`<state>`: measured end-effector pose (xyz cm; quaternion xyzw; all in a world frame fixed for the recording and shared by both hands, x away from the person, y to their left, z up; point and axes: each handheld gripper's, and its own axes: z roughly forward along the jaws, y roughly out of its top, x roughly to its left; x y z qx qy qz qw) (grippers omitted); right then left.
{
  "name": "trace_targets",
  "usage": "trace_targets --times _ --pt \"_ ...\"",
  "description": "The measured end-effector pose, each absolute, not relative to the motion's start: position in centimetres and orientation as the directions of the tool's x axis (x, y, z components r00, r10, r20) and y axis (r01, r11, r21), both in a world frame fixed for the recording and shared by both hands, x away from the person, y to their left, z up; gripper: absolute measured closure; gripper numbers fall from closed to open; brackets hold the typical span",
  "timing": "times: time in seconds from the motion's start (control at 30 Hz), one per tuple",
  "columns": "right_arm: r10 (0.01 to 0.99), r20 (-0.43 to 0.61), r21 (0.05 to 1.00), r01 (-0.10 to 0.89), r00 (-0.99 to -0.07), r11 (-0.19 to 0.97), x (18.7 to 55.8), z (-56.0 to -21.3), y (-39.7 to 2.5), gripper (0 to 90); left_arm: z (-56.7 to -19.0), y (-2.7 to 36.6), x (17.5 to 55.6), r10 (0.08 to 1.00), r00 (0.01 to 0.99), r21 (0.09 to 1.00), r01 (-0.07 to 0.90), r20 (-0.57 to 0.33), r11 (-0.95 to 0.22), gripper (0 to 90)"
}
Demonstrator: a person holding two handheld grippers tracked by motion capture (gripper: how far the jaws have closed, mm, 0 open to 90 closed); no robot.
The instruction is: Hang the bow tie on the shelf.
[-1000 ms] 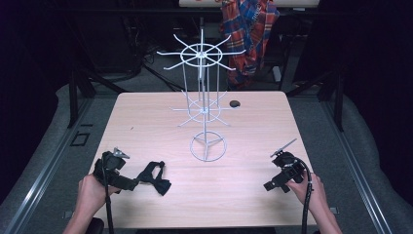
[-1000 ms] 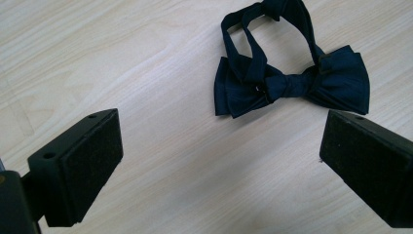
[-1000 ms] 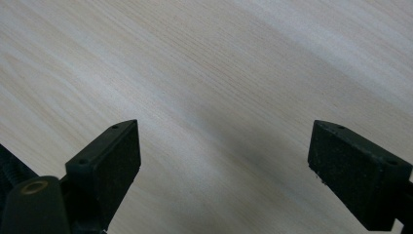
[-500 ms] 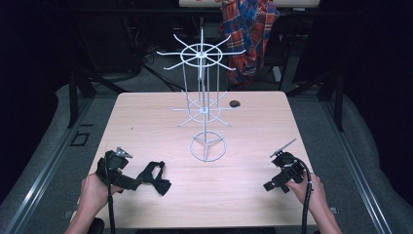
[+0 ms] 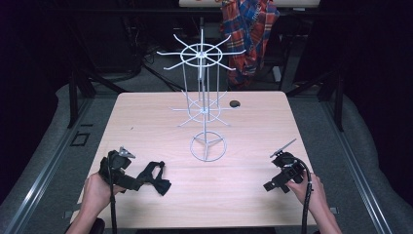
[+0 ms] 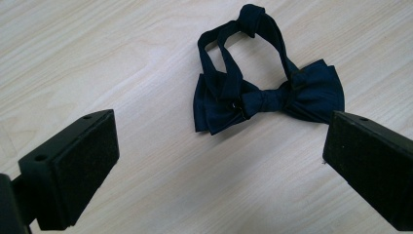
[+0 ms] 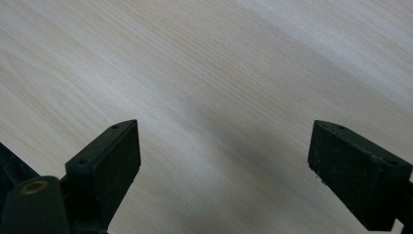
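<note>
Both my grippers, left (image 6: 219,161) and right (image 7: 221,165), hang wide open over the pale wooden table (image 5: 146,117); the bow tie (image 6: 265,95) lies flat, dark room behind.

A pale wooden worktop (image 5: 146,122) is surrounded by grey floor (image 5: 53,131). Behind it, a plaid shirt (image 5: 248,29) is hung in a dark, unlit room.

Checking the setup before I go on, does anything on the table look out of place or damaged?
Nothing stands out. The dark navy fabric bow tie lies flat and intact on the light wood table, its strap looped, ahead of the open left gripper. The white wire rack stands upright.
</note>
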<state>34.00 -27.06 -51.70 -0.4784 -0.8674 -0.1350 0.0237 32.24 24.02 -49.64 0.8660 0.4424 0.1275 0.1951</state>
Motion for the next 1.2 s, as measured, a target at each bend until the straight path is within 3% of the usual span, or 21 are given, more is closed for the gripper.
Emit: trace_targets --times 1.2 --pt "0.822 0.167 0.214 0.834 -0.544 0.509 34.0 -51.8 -27.1 11.8 -50.5 20.7 33.3 0.768 0.639 0.438 0.682 0.033 -0.586 1.8"
